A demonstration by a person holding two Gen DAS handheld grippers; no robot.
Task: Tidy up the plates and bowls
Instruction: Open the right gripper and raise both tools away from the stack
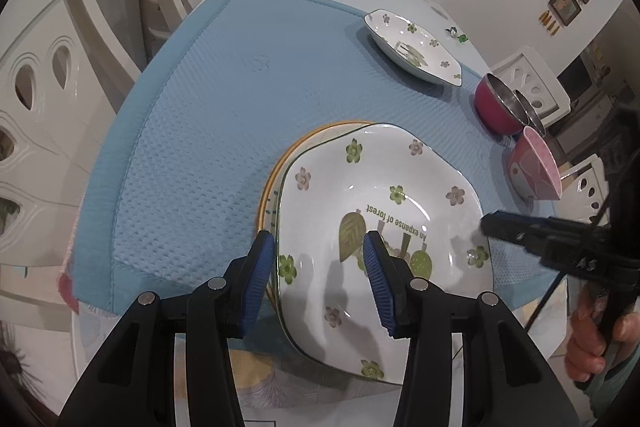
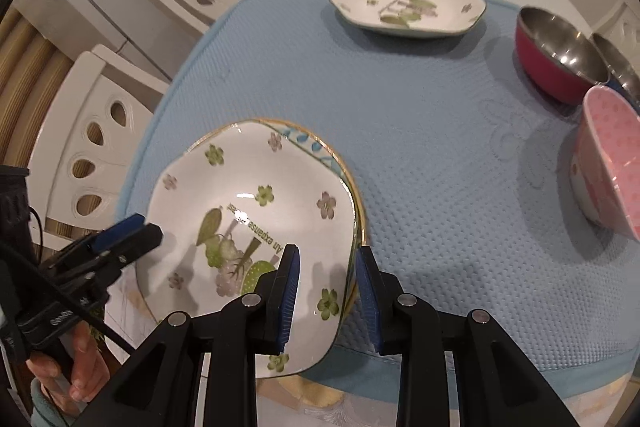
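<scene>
- Left wrist view: the left gripper [image 1: 320,263] straddles the left rim of the floral plate [image 1: 384,211]; one pad is outside the rim, the other over the well. A gap shows at each pad, so the jaws read as parted, not clamping.
- The plate sits on a yellow-rimmed plate [image 1: 276,171] at the near edge of the blue mat [image 1: 208,115]. The right gripper [image 1: 492,223] points in at the plate's right rim.
- Right wrist view: the right gripper [image 2: 328,267] straddles the plate's [image 2: 248,195] right rim with jaws narrowly parted; contact cannot be confirmed. The left gripper [image 2: 136,231] is at the opposite rim.
- Key relation: the plate lies between the two grippers, one at each side rim; neither is nearer.
- A second floral plate [image 2: 404,7] lies far across the mat, with the red bowl [image 2: 556,63] and pink bowl [image 2: 612,155] to the right.
</scene>
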